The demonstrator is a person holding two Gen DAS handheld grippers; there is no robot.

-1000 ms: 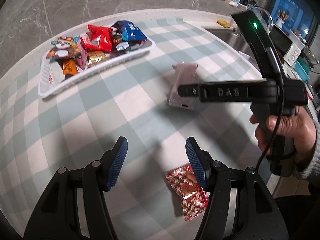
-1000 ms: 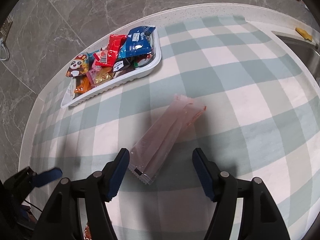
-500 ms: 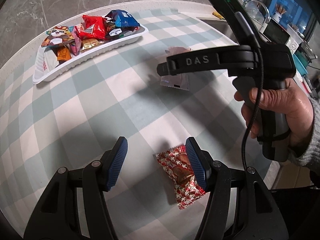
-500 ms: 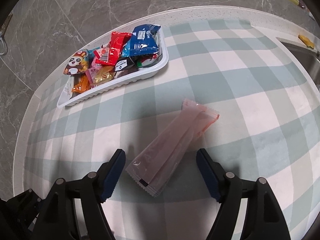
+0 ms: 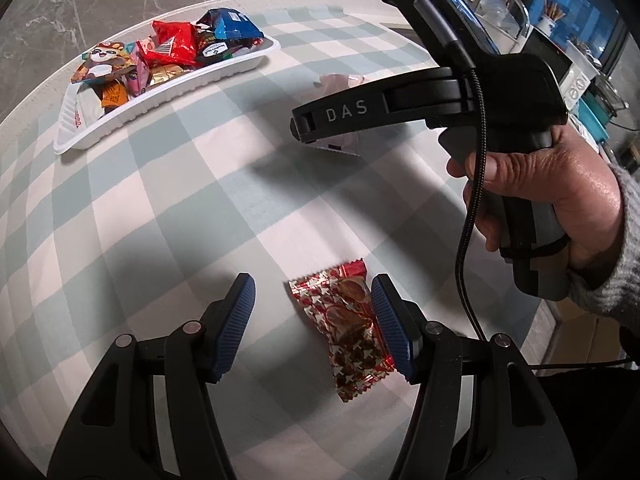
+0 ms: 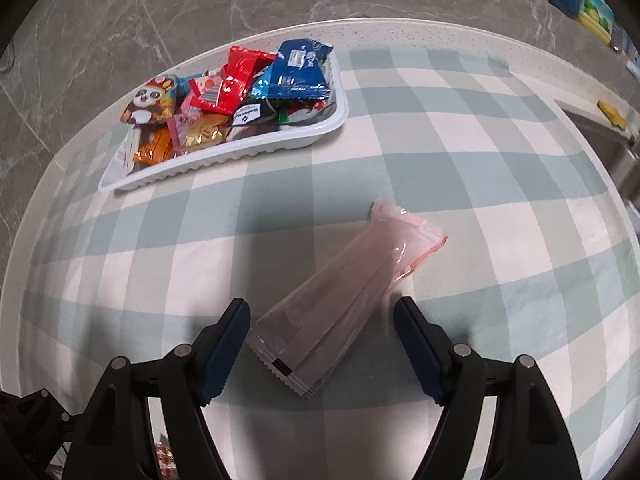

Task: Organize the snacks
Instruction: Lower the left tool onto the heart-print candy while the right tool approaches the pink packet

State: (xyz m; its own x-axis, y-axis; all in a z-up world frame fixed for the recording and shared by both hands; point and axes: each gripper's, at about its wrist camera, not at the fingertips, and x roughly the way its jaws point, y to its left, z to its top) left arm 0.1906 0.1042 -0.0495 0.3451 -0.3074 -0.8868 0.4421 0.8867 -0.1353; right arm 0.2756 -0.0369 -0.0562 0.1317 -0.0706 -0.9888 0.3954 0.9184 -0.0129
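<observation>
A white tray (image 5: 168, 92) holding several bright snack packets stands at the far left of the checked tablecloth; it also shows in the right wrist view (image 6: 256, 148). My left gripper (image 5: 312, 324) is open, with a red and gold star-patterned snack (image 5: 348, 328) lying on the cloth between its fingers, close to the right pad (image 5: 390, 328). My right gripper (image 6: 322, 344) is open, with a long pale pink packet (image 6: 344, 300) lying diagonally between its fingers. In the left wrist view the right gripper's body hides most of that pink packet (image 5: 340, 80).
The table's rounded edge runs behind the tray against a grey marble wall (image 6: 200, 8). A sink (image 6: 612, 136) with a yellow sponge lies at the right. Kitchen items stand on a counter at the far right (image 5: 580, 80).
Both grippers have moved forward and lower. The red snack now sits between the left fingers, and the pink packet sits deeper between the right fingers. Both grippers stay open.
</observation>
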